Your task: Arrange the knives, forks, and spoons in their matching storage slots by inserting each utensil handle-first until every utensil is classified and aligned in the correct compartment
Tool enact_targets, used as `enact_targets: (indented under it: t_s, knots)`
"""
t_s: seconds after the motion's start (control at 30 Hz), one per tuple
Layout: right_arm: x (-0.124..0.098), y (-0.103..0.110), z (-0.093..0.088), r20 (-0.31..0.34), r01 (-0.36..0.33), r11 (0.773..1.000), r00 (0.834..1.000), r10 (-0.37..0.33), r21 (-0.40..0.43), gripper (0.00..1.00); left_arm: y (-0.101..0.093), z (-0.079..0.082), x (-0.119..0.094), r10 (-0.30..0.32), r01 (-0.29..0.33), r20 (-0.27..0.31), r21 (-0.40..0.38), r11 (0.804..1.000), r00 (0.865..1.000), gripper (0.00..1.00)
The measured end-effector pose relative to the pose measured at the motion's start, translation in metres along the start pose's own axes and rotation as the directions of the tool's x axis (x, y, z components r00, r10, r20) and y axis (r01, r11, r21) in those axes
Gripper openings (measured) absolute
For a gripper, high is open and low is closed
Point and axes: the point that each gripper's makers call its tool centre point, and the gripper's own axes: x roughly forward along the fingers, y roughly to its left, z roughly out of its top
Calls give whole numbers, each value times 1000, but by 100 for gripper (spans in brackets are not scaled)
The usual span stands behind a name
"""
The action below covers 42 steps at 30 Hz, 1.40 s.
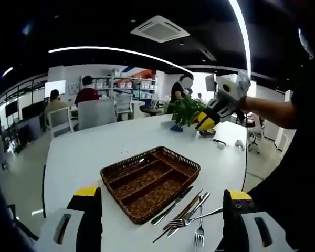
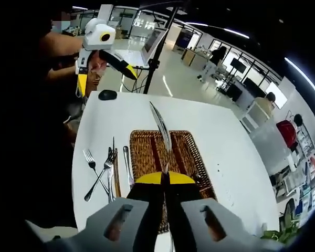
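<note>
- Left gripper view: the left gripper (image 1: 163, 210) hangs above the near edge of a white table (image 1: 84, 152), its jaws wide apart with nothing between them.
- A brown wicker tray (image 1: 150, 181) with long compartments lies on the table between the jaws; its slots look bare.
- Just right of the tray, a loose pile of cutlery (image 1: 186, 212) lies on the table, with a fork (image 1: 199, 231) nearest the camera.
- The right gripper (image 1: 218, 113) is held high over the far side of the table, near a green plant (image 1: 185, 110).
- Right gripper view: the right gripper (image 2: 165, 181) has its jaws together, clamped on a knife (image 2: 161, 128), blade pointing away, above the wicker tray (image 2: 142, 152).
- Left of the tray lie forks (image 2: 97, 173) and other cutlery.
- The left gripper (image 2: 102, 50) is raised beyond the far table edge.
</note>
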Motion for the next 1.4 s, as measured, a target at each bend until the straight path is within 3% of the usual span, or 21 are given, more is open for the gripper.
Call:
enact_targets:
  t_s: [0.73,1.4]
  knots:
    - [22,-29,16,22,-37,998,999,38,-50,0,7,-1,-1,40,-40,-12,-20,999,999,100]
    - [48,-56,27,28,-29,995,999,32,-95,0,-1,-6,-2,65,-65,-16,-13,998,998,100]
